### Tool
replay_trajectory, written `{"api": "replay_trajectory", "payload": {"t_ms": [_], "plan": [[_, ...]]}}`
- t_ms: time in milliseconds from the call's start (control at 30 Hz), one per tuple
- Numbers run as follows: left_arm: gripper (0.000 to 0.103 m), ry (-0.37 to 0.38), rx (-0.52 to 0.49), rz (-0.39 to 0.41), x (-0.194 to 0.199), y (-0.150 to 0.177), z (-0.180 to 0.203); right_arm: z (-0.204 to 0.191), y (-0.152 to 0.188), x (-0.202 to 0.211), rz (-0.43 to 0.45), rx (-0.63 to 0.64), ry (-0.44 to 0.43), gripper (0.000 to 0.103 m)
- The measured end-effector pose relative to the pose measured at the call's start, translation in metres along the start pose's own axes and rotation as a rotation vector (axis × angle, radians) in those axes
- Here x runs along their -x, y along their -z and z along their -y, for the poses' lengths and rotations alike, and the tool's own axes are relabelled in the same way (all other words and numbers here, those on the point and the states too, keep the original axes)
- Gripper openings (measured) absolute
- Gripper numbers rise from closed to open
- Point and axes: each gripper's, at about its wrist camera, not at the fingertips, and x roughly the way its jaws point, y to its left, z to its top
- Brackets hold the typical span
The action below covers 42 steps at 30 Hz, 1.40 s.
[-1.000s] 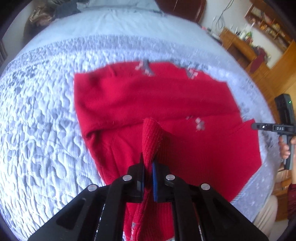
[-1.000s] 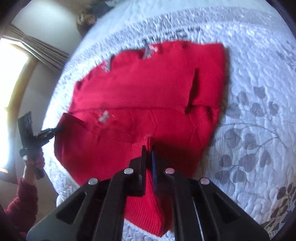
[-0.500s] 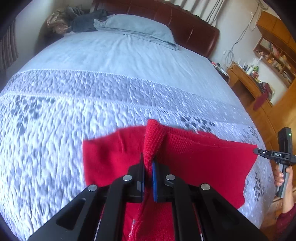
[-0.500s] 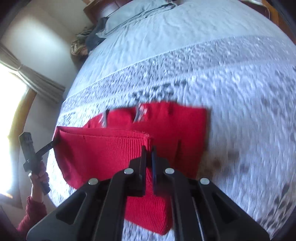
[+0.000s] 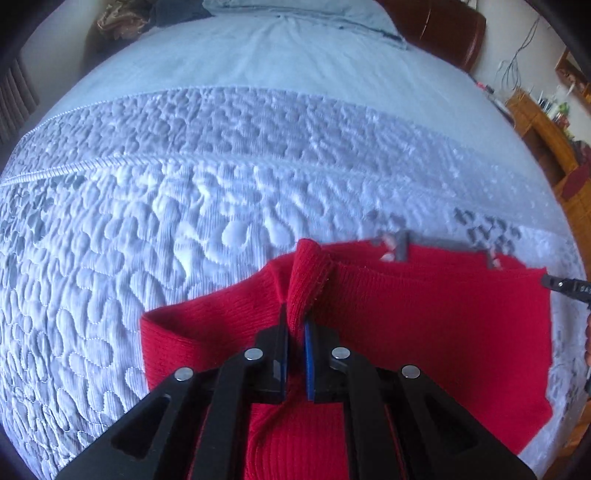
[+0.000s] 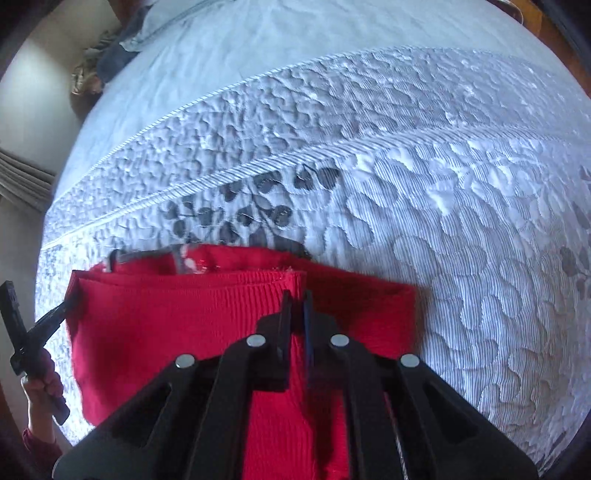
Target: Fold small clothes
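A red knit sweater (image 5: pixel 424 325) lies on the quilted bed, folded so its ribbed hem sits near the grey-trimmed collar edge (image 5: pixel 402 249). My left gripper (image 5: pixel 295 314) still pinches a raised fold of the hem, and its jaws are opening. In the right wrist view the sweater (image 6: pixel 177 325) lies flat. My right gripper (image 6: pixel 295 295) hovers over the hem's right corner, its jaws opening, with a narrow gap and the fabric loose beneath. Each gripper shows at the edge of the other view: the right gripper (image 5: pixel 565 286) and the left gripper (image 6: pixel 48 321), held by a hand (image 6: pixel 40 376).
The pale blue-grey quilt (image 5: pixel 184 229) spreads far beyond the sweater. A pillow (image 5: pixel 295 11) and a dark headboard (image 5: pixel 443 26) lie at the far end, with piled clothes (image 5: pixel 122 18) beside them. A wooden desk (image 5: pixel 535 122) stands at the right, curtains (image 6: pixel 22 177) at the left.
Both grippers carried the hem away from me across the sweater to its collar edge, doubling the garment over. Their jaws, tight on the fabric before, have parted slightly.
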Motion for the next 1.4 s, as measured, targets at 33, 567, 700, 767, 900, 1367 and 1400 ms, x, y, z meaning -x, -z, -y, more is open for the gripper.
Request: {"api": "replay_trajectory", "payload": {"t_ms": [33, 567, 700, 767, 900, 1367, 1400], "plan": [[0.016, -0.010, -0.001, -0.002, 0.001, 0.003, -0.001, 0.001, 0.004, 0.002, 0.014, 0.000, 0.020, 0.024], [0.072, -0.011, 0.048, -0.040, 0.102, 0.134, -0.032, 0.011, 0.177, 0.068, -0.080, 0.125, -0.199, 0.048], [0.070, 0.015, 0.059, -0.072, 0.102, 0.151, -0.019, 0.010, 0.185, 0.054, -0.126, 0.100, -0.226, 0.048], [0.069, 0.022, 0.046, -0.092, 0.099, 0.155, -0.009, 0.008, 0.188, 0.051, -0.138, 0.104, -0.216, 0.040], [0.014, 0.013, 0.039, -0.179, 0.080, 0.161, 0.002, 0.009, 0.193, 0.059, -0.139, 0.112, -0.261, 0.004], [0.029, 0.028, 0.123, -0.179, 0.091, 0.175, -0.019, 0.029, 0.205, 0.061, -0.173, 0.089, -0.191, 0.012], [0.042, 0.036, 0.135, -0.174, 0.097, 0.175, -0.021, 0.030, 0.204, 0.068, -0.158, 0.078, -0.205, 0.027]]}}
